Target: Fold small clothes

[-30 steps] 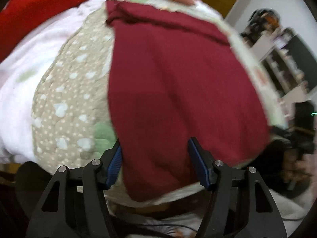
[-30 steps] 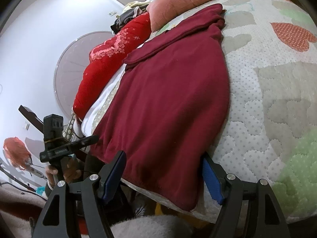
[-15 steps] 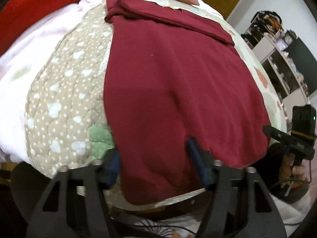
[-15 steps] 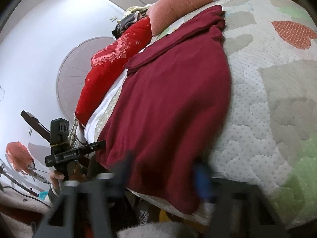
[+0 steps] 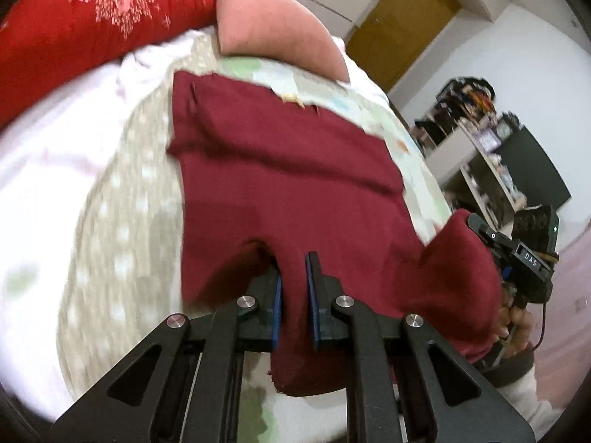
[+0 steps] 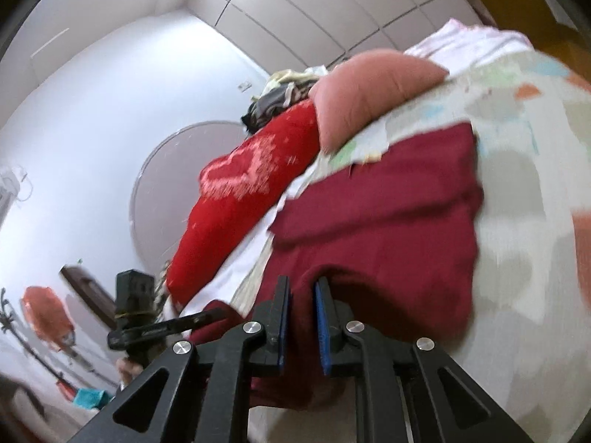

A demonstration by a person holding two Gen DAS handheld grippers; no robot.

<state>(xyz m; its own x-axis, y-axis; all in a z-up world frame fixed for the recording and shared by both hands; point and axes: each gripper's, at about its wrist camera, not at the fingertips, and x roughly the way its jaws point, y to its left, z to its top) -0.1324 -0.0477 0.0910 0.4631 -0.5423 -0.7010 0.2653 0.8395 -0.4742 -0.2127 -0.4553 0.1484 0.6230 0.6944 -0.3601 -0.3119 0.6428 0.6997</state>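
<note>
A dark red garment (image 5: 280, 170) lies flat on the quilted bedspread (image 5: 122, 221), with a folded band across its far end. My left gripper (image 5: 294, 264) is shut on the near hem, and the cloth bunches up between its blue pads. The right gripper (image 6: 302, 284) pinches the same hem (image 6: 388, 229) further along; its jaws are still closing with the cloth between the pads. Each gripper shows in the other's view: the right gripper (image 5: 517, 254) lifts a corner at the right edge, and the left gripper (image 6: 147, 328) sits at the lower left. The near hem is raised off the bed.
A pink pillow (image 5: 273, 26) and a red embroidered quilt (image 5: 74, 18) lie at the far end of the bed. A pile of clothes (image 6: 284, 96) sits behind them. Cluttered shelves (image 5: 491, 170) and a wooden door (image 5: 402, 18) stand to the right.
Both grippers went from open around the near hem to closed on it. They rose and moved toward the far end, lifting the hem off the bed.
</note>
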